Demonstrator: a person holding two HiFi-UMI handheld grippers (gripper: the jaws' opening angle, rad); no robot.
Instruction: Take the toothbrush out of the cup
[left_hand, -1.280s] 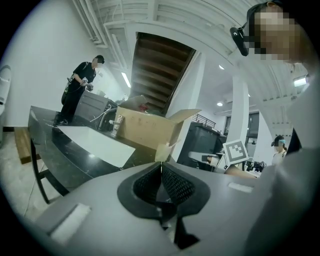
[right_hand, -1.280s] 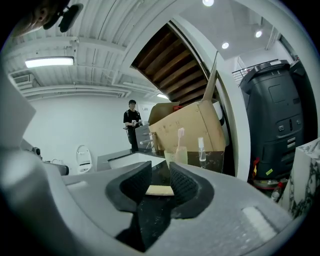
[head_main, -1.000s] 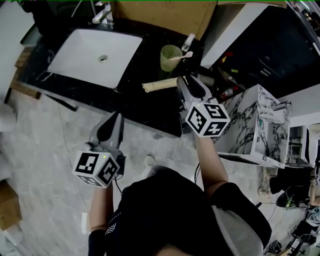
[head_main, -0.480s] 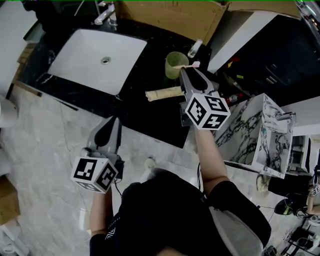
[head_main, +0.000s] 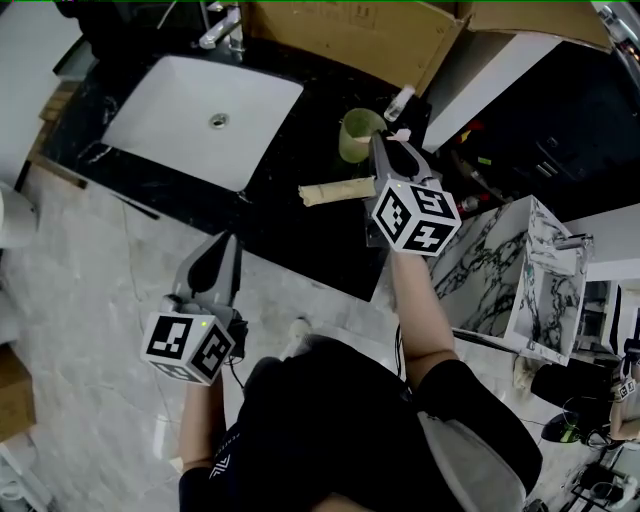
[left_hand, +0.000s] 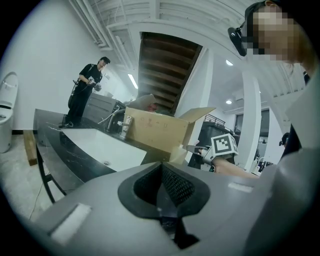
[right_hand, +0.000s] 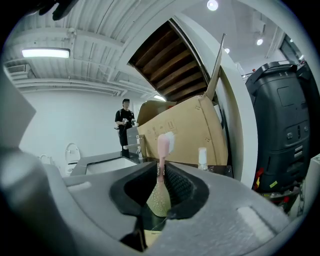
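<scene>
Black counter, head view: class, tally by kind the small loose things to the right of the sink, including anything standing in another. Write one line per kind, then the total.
Cup: 1
Toothbrush: 1
Bottle: 1
Roll: 1
Total: 4

Toothbrush: pink neck, pale head uppermost, speckled handle between closing jaws of right tool. Cup: pale green, upright on black tabletop.
</scene>
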